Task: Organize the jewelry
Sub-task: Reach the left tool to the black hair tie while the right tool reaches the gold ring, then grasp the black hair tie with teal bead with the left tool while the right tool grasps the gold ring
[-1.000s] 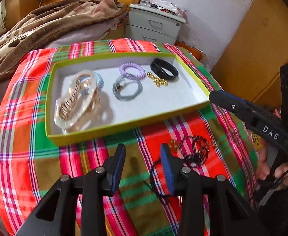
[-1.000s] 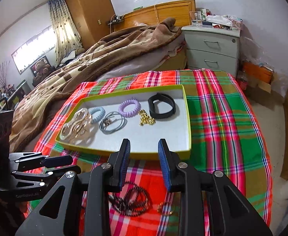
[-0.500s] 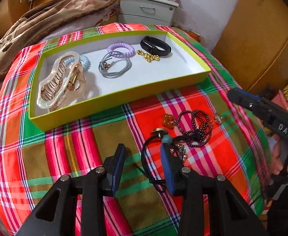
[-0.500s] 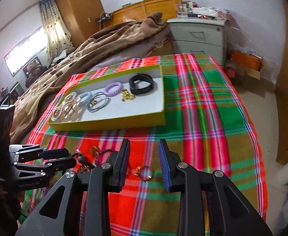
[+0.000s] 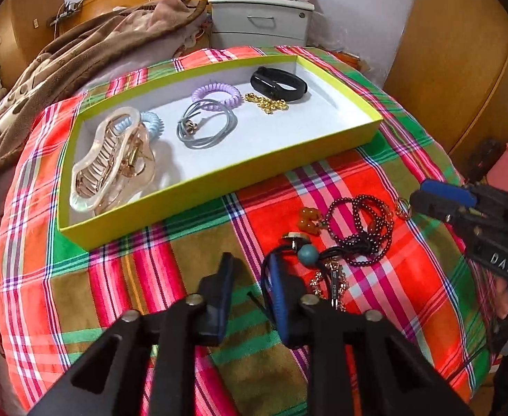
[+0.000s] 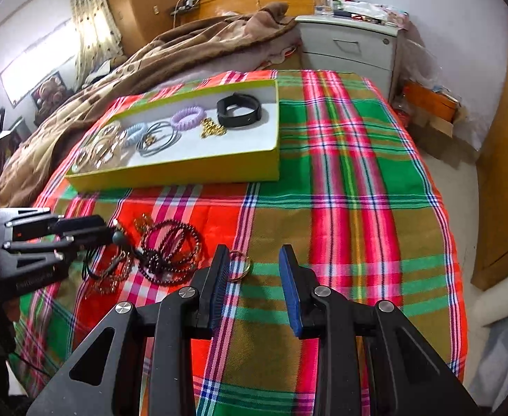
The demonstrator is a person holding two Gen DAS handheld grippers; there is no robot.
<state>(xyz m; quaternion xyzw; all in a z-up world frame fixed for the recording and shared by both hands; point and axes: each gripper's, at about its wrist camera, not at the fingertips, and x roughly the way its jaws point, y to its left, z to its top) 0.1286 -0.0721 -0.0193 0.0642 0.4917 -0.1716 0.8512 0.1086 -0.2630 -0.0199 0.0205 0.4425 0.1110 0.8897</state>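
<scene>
Cord necklace [image 5: 307, 253] with a teal bead lies tangled on the table just in front of the green box [image 5: 219, 176]. It looks light, limp and snag-prone, so I'd pinch the cord beside the bead. My left gripper [image 5: 250, 274] has just been closing, but a gap remains and the cord isn't pinched. My right gripper [image 6: 254, 270] hangs released.

Left gripper [image 5: 250, 270] jaws just narrowed beside black cord [image 5: 271, 260], both grippers lower

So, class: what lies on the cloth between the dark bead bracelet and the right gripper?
A small gold ring, close beside the right gripper's left finger; the dark bead bracelet lies further left. The right wrist view shows this best.
</scene>
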